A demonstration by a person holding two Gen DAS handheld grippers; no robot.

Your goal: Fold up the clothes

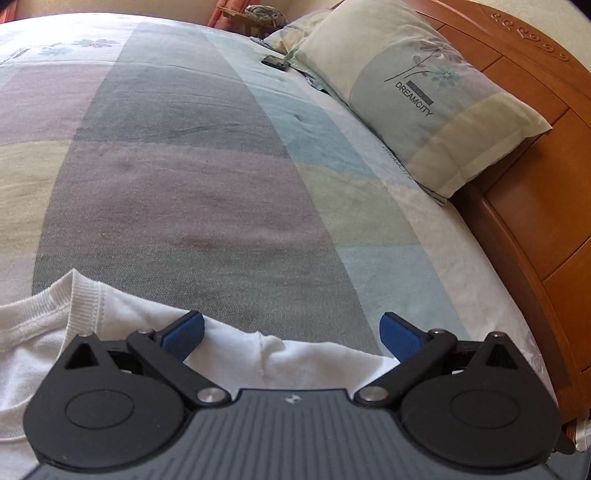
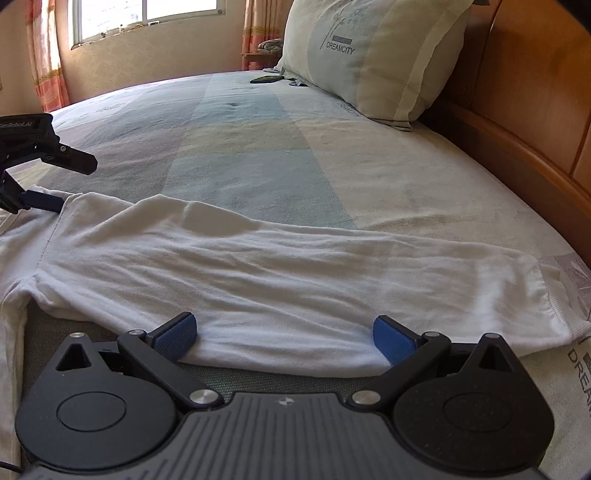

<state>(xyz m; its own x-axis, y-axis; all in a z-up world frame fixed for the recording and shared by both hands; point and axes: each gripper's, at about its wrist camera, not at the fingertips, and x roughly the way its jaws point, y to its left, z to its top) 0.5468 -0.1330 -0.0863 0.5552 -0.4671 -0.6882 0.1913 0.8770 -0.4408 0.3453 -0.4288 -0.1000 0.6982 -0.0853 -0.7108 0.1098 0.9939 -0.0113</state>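
A white long-sleeved shirt [image 2: 258, 266] lies flat on the bed, one sleeve stretched to the right with its ribbed cuff [image 2: 557, 295] near the bed's edge. In the left wrist view its ribbed collar [image 1: 83, 295] and shoulder [image 1: 266, 354] show at the bottom. My left gripper [image 1: 291, 334] is open, its blue pads either side of the shoulder seam, just above the cloth. It also shows at the left of the right wrist view [image 2: 55, 181], open over the shoulder. My right gripper [image 2: 284, 338] is open, astride the sleeve's near edge.
The bed has a striped pastel sheet [image 1: 184, 166]. A pillow [image 1: 424, 99] leans on the wooden headboard [image 1: 535, 184] at right. A small dark phone-like object [image 1: 275, 61] lies by the pillow. A window with curtains [image 2: 147, 14] is beyond the bed.
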